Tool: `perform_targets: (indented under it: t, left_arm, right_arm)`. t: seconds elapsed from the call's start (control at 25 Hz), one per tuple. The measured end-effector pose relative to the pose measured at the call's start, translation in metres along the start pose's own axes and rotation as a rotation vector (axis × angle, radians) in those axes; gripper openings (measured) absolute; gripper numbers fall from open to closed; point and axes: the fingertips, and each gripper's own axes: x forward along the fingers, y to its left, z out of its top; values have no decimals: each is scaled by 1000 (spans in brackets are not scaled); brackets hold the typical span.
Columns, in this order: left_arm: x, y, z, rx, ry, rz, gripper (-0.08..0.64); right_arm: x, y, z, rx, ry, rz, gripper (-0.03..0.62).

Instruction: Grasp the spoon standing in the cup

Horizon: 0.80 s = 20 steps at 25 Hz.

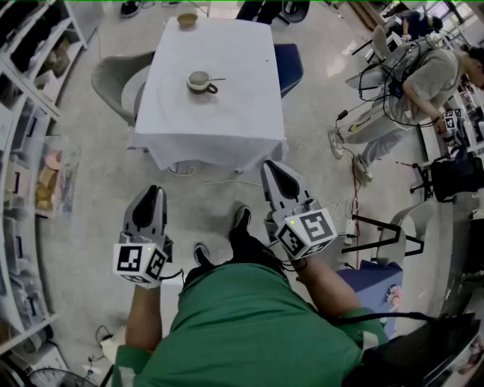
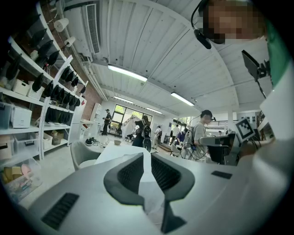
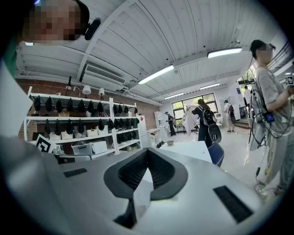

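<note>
A beige cup [image 1: 200, 82] stands near the middle of the white-clothed table [image 1: 227, 121], far ahead in the head view. A spoon [image 1: 215, 79] rests in it, handle pointing right. Both grippers hang low by my body, well short of the table. The left gripper [image 1: 153, 193] [image 2: 144, 153] has its jaws drawn together to a thin slit with nothing in them. The right gripper [image 1: 272, 168] [image 3: 148, 150] is shut and empty. Both gripper views look level across the room, and neither shows the cup.
A small bowl [image 1: 187, 20] sits at the table's far edge. A grey chair [image 1: 113, 79] stands left of the table and a blue chair [image 1: 292, 65] right. Shelving [image 1: 30, 151] lines the left wall. A person [image 1: 423, 83], cables and a blue box [image 1: 376, 281] occupy the right.
</note>
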Motion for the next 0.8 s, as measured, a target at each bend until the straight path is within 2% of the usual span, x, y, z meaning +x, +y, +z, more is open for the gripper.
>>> perform_targets:
  t: [0.12,0.28,0.56,0.8]
  left_arm:
    - [-17,-1,0,-12,3,13,64]
    - [-28,-29,-3,-19,25,-2,64]
    - [-3,-66,1,73,46,-6,64]
    - [35,-80,28,120,-20,27,64]
  right_arm:
    - [-10,9,2,7,-1,3,23]
    - [-38,4,-2,34,4,-2,23]
    - [-52,-27,-18,88,-16,11,23]
    - [-42,-57,-8,89,-46,53,23]
